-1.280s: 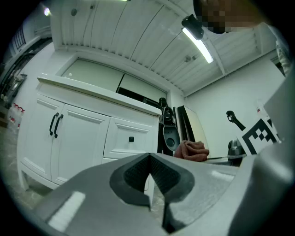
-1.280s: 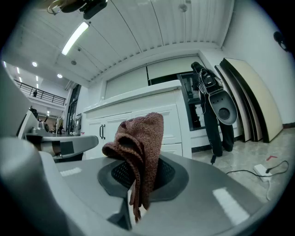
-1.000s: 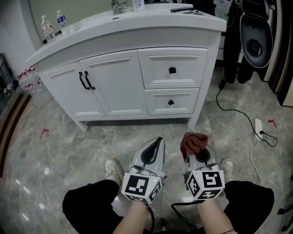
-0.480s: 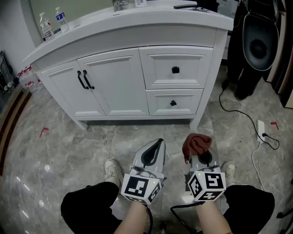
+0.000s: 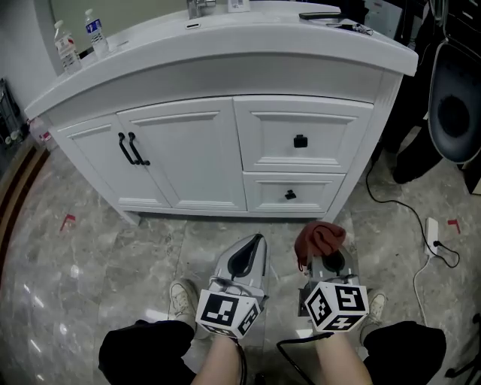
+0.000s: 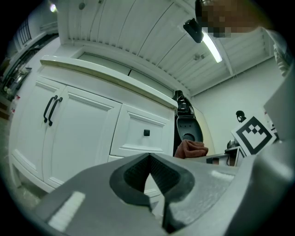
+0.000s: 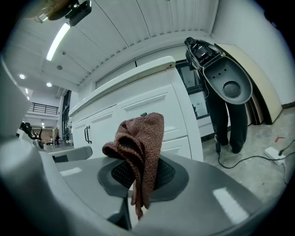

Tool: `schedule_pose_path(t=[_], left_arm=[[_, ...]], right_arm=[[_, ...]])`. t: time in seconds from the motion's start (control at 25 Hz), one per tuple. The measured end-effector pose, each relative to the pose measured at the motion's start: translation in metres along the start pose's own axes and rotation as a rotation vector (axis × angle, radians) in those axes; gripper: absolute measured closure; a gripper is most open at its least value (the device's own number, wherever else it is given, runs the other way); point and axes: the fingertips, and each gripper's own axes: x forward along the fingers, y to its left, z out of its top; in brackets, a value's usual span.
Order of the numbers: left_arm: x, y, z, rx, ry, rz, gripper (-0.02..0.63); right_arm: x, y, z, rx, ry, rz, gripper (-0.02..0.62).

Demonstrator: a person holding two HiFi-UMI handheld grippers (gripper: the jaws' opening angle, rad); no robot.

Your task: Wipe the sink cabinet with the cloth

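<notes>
The white sink cabinet (image 5: 225, 150) stands ahead, with two doors at left and two drawers at right under a white counter. A reddish-brown cloth (image 5: 319, 241) is pinched in my right gripper (image 5: 325, 253), which is shut on it, below the lower drawer (image 5: 291, 194). In the right gripper view the cloth (image 7: 138, 152) bunches up between the jaws, with the cabinet (image 7: 138, 115) behind. My left gripper (image 5: 248, 256) hovers beside it, shut and holding nothing. The left gripper view faces the cabinet doors (image 6: 69, 133) and shows the cloth (image 6: 190, 148) at right.
Two water bottles (image 5: 79, 37) stand on the counter's left end, a faucet (image 5: 197, 7) at the back. A dark chair (image 5: 451, 105) and a white power strip with cable (image 5: 432, 225) lie to the right. My shoes (image 5: 183, 295) rest on the grey marble floor.
The cabinet appears larger and lower in the head view, so I have drawn closer to it. Both grippers keep their pose, and the cloth stays in the right one.
</notes>
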Motion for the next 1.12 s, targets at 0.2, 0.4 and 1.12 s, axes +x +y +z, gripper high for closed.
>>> schedule_pose_path(t=[0.2, 0.4, 1.12], left_arm=[[0.030, 0.025, 0.016, 0.036, -0.020, 0.017, 0.606], [0.053, 0.052, 0.041, 0.080, -0.041, 0.032, 0.606], [0.088, 0.111, 0.080, 0.087, -0.083, 0.049, 0.606]], right_arm=[[0.042, 0.003, 0.030, -0.005, -0.035, 0.023, 0.517], [0.083, 0.026, 0.066, -0.050, -0.078, 0.081, 0.517], [0.189, 0.136, 0.146, -0.266, -0.183, 0.275, 0.517]])
